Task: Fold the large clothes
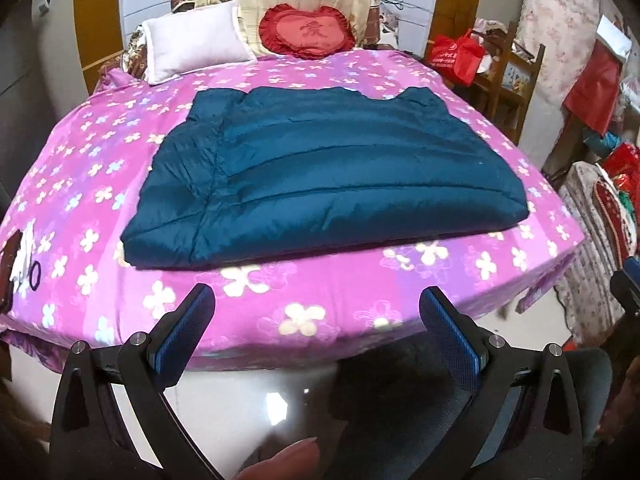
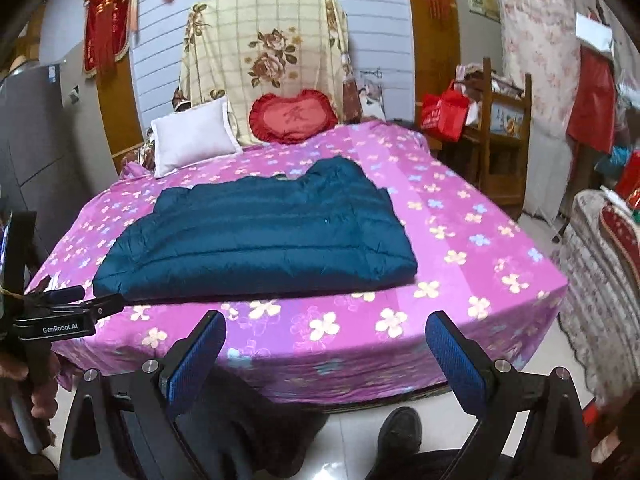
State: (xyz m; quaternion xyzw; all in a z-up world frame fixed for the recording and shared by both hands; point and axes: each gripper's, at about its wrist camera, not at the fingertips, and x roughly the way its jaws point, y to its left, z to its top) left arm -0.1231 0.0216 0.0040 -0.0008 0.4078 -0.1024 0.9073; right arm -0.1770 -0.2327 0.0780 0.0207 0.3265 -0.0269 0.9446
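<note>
Two grippers are hanging off the near edge of the bed (image 1: 100, 208), both with jaws spread wide and gripping nothing: the left gripper (image 1: 318, 312) and the right gripper (image 2: 326, 338) are pointing toward the jacket (image 1: 320, 184). The dark teal quilted jacket is lying flat in the middle of the flowered purple sheet, already looking folded into a thick rectangle, well short of the white pillow (image 1: 196, 42) and the red cushion (image 1: 306, 32). It is probably light, puffy and slick, so the layers may be sliding. Pinching the near corners through all layers is looking safest.
</note>
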